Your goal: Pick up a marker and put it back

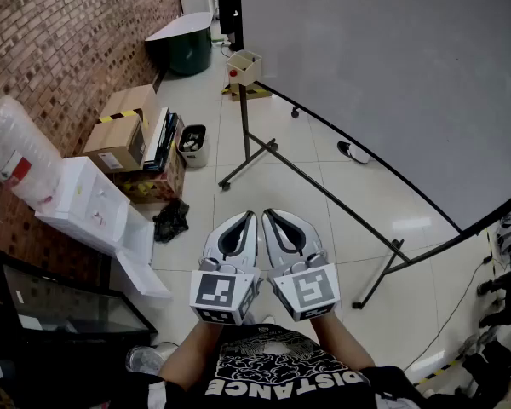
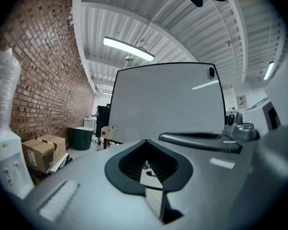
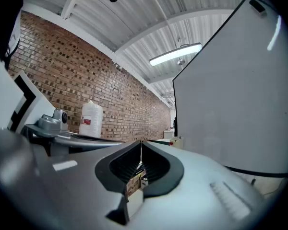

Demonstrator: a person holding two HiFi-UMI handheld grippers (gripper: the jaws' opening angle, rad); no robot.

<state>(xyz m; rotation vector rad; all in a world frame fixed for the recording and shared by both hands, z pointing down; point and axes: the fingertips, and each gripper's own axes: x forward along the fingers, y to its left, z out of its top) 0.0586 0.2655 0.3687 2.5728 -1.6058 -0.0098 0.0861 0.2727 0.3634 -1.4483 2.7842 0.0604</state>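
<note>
No marker shows in any view. A large whiteboard (image 1: 383, 66) on a black wheeled stand fills the right side of the head view, with a small beige box (image 1: 244, 65) fixed at its far end. My left gripper (image 1: 251, 216) and right gripper (image 1: 268, 215) are held side by side close to my body, well short of the board, over the tiled floor. Both are shut with nothing between the jaws. The left gripper (image 2: 146, 141) faces the whiteboard (image 2: 163, 104) and the box (image 2: 107, 132). The right gripper (image 3: 141, 142) has the whiteboard (image 3: 230, 104) to its right.
Cardboard boxes (image 1: 123, 130), a white water dispenser (image 1: 81, 203) with a plastic bottle (image 1: 13, 156) and a small bin (image 1: 193, 146) line the brick wall on the left. A monitor (image 1: 64, 305) sits at lower left. The stand's legs (image 1: 247, 156) cross the floor ahead.
</note>
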